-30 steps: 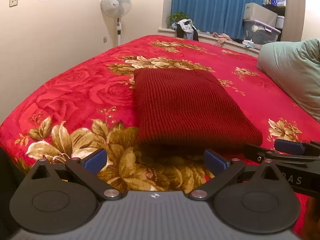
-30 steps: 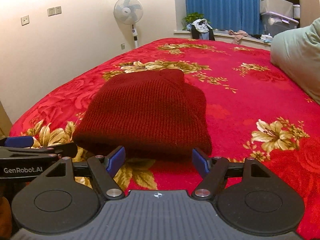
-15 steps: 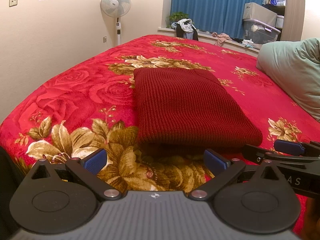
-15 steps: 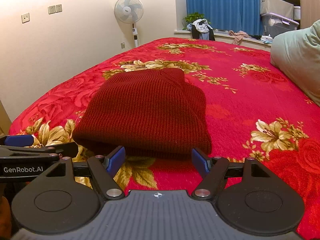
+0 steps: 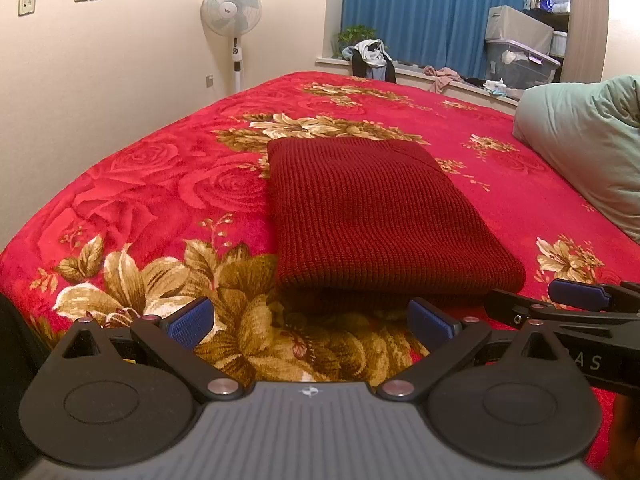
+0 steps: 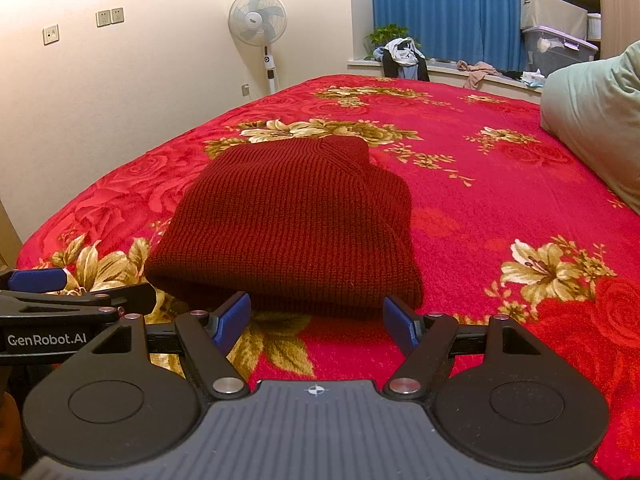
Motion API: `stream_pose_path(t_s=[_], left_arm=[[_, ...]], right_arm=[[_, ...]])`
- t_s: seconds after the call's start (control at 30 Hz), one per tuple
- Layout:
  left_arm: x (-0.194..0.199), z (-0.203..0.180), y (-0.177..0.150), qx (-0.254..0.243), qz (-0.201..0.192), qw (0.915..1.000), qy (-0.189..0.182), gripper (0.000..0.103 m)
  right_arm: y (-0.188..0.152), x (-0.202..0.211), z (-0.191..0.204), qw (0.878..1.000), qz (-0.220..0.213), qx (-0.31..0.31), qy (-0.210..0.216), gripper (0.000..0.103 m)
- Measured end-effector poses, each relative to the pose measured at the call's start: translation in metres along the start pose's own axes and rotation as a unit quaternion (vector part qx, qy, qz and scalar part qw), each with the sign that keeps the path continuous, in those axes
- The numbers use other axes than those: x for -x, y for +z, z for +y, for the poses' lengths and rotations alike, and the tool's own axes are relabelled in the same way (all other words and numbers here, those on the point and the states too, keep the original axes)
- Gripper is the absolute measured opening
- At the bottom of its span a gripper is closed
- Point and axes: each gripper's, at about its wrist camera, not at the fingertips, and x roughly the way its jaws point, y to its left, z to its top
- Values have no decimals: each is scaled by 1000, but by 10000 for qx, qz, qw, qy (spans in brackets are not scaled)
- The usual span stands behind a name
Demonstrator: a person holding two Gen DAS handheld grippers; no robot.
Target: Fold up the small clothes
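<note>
On the red floral bed we count one folded maroon knit; left tongs and right tongs gape empty. Only right view shows its stepped right edge.

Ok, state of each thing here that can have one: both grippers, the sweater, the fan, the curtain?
Left gripper: open, empty, short of the sweater's near edge.
Right gripper: open, empty, short of the same edge.
Sweater: folded, flat on the bed, ungripped.
Fan: blades sharp, apparently off.
Curtain: drawn shut.
</note>
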Motion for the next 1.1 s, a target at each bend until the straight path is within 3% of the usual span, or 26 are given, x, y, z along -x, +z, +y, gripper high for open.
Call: stream_pose_path(t_s=[1.1], left_arm=[[1, 0, 0, 4, 16, 10000, -4, 103]], right_arm=[[-2, 0, -3, 10000, 36, 8, 8, 74]])
